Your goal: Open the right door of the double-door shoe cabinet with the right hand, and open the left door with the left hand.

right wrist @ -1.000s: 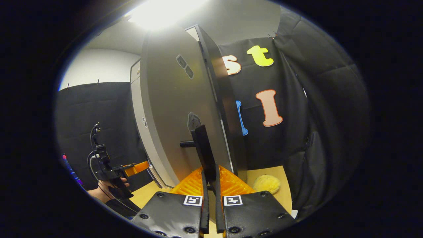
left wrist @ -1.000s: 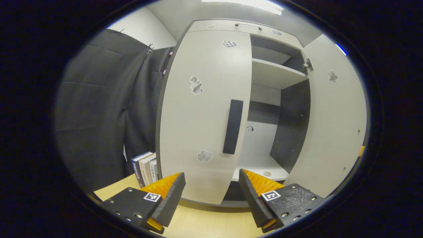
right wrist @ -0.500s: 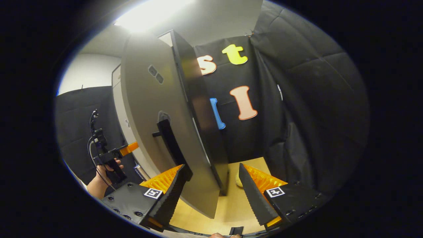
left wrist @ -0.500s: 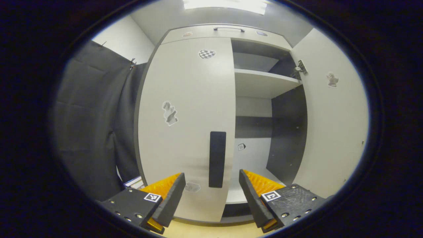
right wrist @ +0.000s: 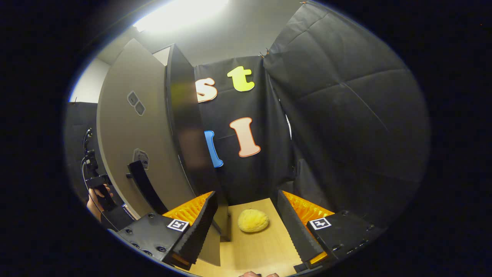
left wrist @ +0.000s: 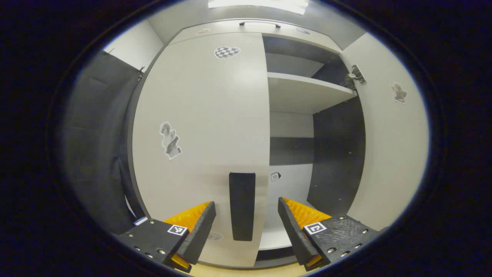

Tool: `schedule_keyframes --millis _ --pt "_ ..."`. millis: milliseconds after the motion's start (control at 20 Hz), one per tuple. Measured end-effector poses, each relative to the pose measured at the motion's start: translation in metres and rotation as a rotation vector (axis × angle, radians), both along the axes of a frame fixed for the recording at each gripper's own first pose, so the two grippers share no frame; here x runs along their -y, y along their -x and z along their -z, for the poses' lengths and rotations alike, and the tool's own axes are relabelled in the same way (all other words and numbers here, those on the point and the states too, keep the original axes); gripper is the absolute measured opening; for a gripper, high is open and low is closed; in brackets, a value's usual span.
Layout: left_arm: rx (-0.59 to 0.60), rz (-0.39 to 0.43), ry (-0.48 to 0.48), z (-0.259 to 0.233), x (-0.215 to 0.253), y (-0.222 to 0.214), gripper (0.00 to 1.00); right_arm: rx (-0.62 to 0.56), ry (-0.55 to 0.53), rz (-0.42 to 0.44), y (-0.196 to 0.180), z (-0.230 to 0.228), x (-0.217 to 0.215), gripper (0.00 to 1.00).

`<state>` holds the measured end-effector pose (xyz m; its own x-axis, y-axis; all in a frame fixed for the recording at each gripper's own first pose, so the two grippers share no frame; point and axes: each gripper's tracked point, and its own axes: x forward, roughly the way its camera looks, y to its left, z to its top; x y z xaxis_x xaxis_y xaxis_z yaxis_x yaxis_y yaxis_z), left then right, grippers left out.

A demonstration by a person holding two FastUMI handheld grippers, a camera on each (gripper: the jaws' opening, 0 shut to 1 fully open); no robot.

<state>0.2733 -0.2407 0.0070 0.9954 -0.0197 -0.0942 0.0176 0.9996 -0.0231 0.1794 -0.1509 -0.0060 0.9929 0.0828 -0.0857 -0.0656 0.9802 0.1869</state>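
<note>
In the left gripper view the white shoe cabinet fills the middle. Its left door (left wrist: 203, 127) is closed, with a dark upright handle (left wrist: 242, 206) just ahead of and between the fingers of my open left gripper (left wrist: 246, 227). The right door (left wrist: 388, 146) stands swung wide, baring the shelves (left wrist: 303, 90). In the right gripper view the open right door (right wrist: 130, 146) and its dark handle (right wrist: 144, 186) lie to the left of my right gripper (right wrist: 246, 227), which is open and holds nothing. A hand with the other gripper (right wrist: 94, 181) shows at far left.
A yellow round sponge-like object (right wrist: 253, 220) lies on the wooden table (right wrist: 253, 250) between the right gripper's fingers, farther off. Black cloth walls close in on the right (right wrist: 346, 127) and on the cabinet's left (left wrist: 96, 146). The dark cabinet side panel (right wrist: 188, 127) stands beside the door.
My right gripper let go of the right door's handle, opened and swung right, away from the door. My left gripper moved in until the left door's handle sits between its fingers.
</note>
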Motion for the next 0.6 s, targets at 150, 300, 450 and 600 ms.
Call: schedule_keyframes --millis 150,300,450,600 --pt "-0.004 -0.029 0.0 0.002 -0.004 -0.009 0.92 0.004 -0.015 0.007 -0.013 0.002 0.005 0.98" --pt "0.0 -0.073 -0.019 0.002 -0.011 -0.014 0.61 -0.023 -0.044 -0.087 -0.028 0.008 -0.013 0.98" --pt "-0.01 -0.071 0.0 0.009 -0.006 -0.02 0.53 -0.021 0.046 -0.106 -0.042 0.014 -0.012 0.98" --pt "-0.015 -0.072 0.0 0.009 -0.007 -0.014 0.28 -0.033 0.047 -0.149 -0.052 0.018 -0.021 0.98"
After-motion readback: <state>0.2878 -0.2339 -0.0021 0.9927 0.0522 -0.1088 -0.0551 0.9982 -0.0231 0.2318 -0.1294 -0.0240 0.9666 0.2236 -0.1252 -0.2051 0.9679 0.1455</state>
